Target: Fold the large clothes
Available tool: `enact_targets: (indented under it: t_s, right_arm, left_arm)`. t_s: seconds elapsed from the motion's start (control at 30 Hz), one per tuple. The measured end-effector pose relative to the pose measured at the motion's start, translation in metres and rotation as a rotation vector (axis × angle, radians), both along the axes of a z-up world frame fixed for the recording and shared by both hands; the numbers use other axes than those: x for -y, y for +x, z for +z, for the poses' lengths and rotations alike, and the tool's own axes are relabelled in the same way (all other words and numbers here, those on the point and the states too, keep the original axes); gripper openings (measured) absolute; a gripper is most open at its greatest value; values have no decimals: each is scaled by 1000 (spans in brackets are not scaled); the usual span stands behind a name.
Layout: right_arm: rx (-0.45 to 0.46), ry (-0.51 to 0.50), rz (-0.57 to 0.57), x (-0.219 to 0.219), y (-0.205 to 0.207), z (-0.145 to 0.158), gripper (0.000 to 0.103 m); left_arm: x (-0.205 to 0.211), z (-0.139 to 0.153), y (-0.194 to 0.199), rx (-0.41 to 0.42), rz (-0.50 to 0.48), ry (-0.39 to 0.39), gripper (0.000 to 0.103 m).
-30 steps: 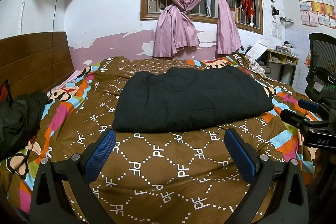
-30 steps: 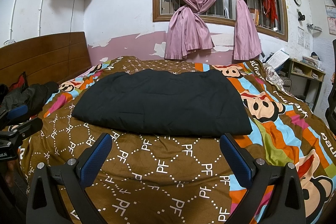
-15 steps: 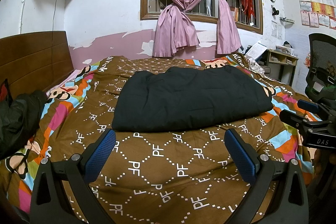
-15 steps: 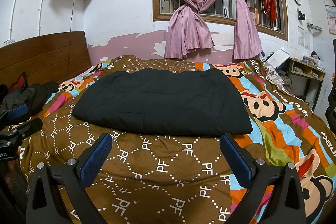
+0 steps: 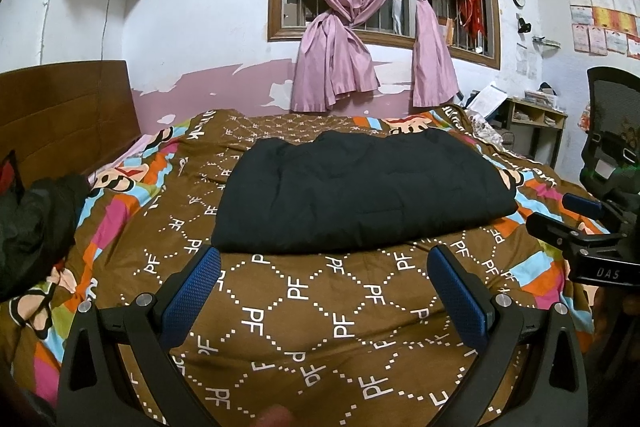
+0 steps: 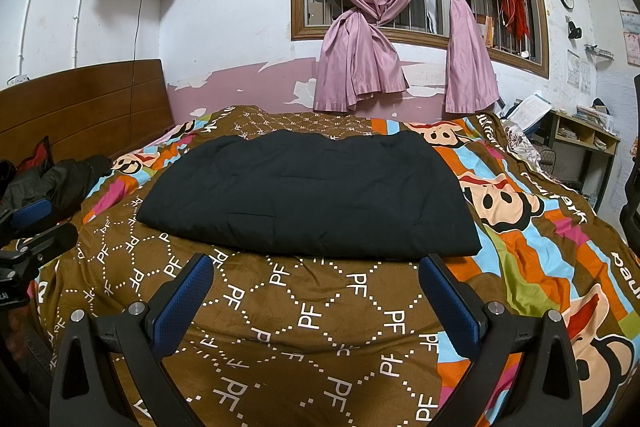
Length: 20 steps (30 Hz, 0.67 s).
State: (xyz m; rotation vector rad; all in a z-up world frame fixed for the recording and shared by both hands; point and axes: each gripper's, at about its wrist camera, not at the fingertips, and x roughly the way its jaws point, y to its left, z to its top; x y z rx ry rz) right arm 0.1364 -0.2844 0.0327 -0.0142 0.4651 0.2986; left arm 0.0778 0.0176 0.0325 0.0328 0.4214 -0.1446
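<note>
Each hand-held gripper is black plastic with silver screws at the finger pivots and textured blue pads [image 5: 192, 291] (the right hand-held gripper [image 5: 576, 227] carries white "DAS" lettering).

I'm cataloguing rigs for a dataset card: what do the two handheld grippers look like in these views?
Both look alike: the left gripper and right gripper each have two black, angular plastic arms with silver screws at the joints, ending in fingers faced with textured blue pads. Seen side-on from the left wrist view, the right gripper's black body carries white lettering "DAS". No cables or sleeves are visible.
</note>
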Motion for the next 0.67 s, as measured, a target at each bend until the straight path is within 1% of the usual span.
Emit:
enact_targets:
  t_s: [0.07, 0.13, 0.53, 0.67]
  right_arm:
    - [-1, 0, 1, 0, 0, 0, 103]
    - [0, 0, 0, 0, 0, 0, 103]
    - [-3, 0, 2, -1, 0, -1, 103]
    - [-4, -1, 2, -1, 0, -1, 103]
  left_arm:
    - [1, -1, 0, 7, 23, 27, 101]
    - [2, -2, 0, 12, 32, 36, 101]
    - [-3, -6, 1, 7, 24, 37, 101]
    - [-3, -8, 3, -7, 26, 38, 101]
